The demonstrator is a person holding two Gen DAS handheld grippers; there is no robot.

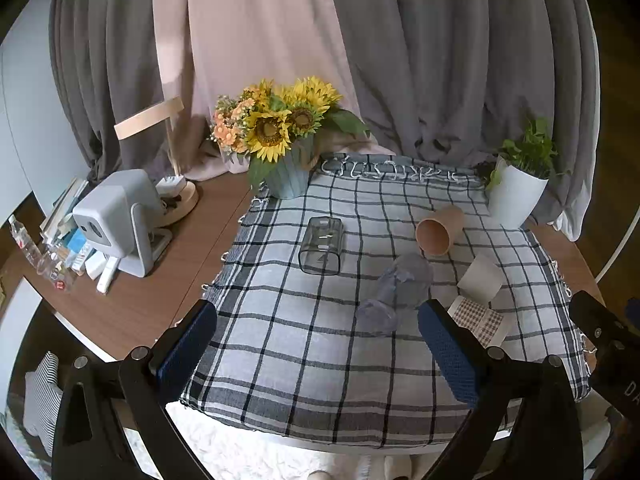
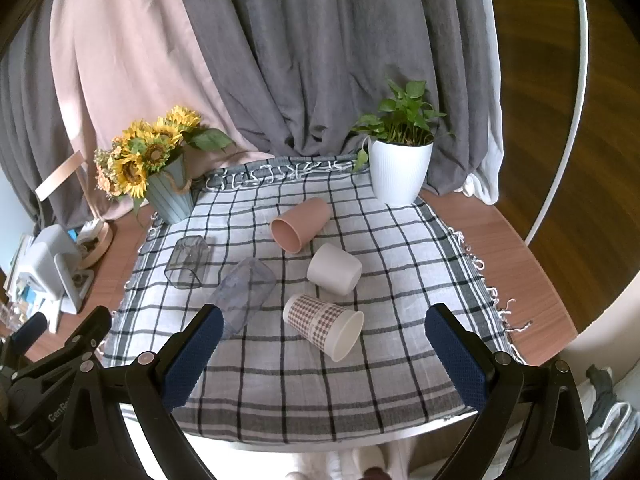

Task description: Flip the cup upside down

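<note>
Several cups lie on their sides on a checked cloth (image 2: 280, 380). A checked paper cup (image 2: 324, 326) lies nearest, mouth toward me. A white cup (image 2: 334, 268), a pink cup (image 2: 300, 224), a clear ribbed cup (image 2: 244, 292) and a dark clear square cup (image 2: 187, 262) lie behind it. In the left wrist view I see the square cup (image 1: 322, 250), pink cup (image 1: 440, 230), clear cup (image 1: 396, 292), white cup (image 1: 480, 280) and paper cup (image 1: 478, 320). My left gripper (image 1: 318, 344) is open and empty above the cloth's near part. My right gripper (image 2: 322, 354) is open and empty, just before the paper cup.
A sunflower pot (image 2: 170, 196) stands at the cloth's back left and a white plant pot (image 2: 400, 172) at the back right. A grey device (image 1: 120, 224), a lamp base and clutter sit on the wooden table (image 1: 160, 296) to the left. Curtains hang behind.
</note>
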